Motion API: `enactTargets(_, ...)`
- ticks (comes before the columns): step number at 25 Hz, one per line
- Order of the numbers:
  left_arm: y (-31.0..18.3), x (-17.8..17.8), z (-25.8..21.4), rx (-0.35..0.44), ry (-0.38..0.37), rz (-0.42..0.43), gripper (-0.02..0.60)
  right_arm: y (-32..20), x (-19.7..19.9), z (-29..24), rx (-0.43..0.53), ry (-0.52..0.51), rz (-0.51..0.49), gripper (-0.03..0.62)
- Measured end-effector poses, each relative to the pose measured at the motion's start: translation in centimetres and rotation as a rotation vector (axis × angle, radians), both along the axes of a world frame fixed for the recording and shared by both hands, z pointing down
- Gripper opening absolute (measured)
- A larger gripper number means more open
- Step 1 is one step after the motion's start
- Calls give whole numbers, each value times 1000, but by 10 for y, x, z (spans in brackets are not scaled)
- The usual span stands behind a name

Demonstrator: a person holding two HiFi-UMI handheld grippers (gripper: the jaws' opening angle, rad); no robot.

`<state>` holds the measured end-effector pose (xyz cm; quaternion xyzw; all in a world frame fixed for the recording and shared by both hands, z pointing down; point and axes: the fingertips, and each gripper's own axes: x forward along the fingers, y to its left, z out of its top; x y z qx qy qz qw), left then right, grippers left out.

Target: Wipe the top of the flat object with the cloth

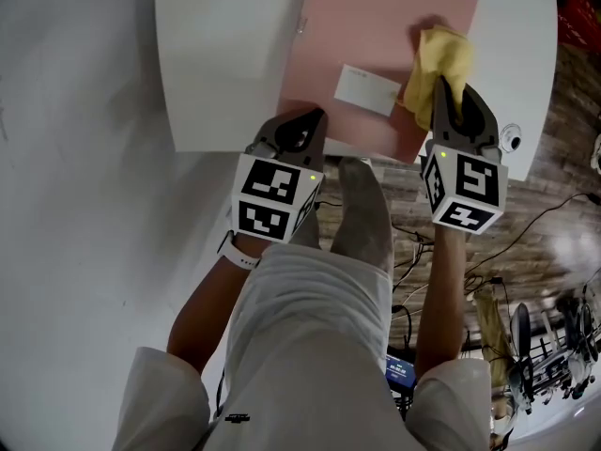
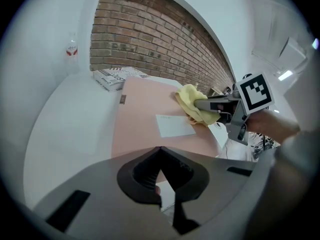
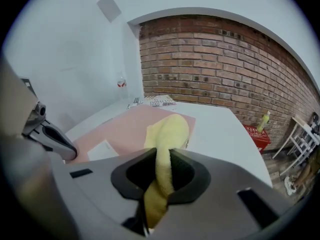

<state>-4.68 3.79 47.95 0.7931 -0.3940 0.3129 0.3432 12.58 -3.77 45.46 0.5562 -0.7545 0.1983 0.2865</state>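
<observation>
Probably a lab or studio: bare brick wall (image 3: 210,59), white table (image 1: 216,54), cables (image 1: 540,212) and stands (image 1: 522,341) strewn over wood floor (image 1: 554,139).

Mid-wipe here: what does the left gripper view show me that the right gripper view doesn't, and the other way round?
Left gripper view only: the right gripper seen from outside, and the left jaws, together by the near edge of the pink sheet. Right gripper view only: the yellow cloth clamped between the right jaws, plus a red crate and a small bottle beyond the table. Both: the pink sheet, the cloth resting on it, the white paper and the brick wall.
</observation>
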Motion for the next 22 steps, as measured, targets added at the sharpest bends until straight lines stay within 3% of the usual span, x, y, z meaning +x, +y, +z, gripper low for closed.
enactTargets(22, 5, 2, -4, -20, 53, 4, 15, -19, -119, 0, -32, -77, -246, 58)
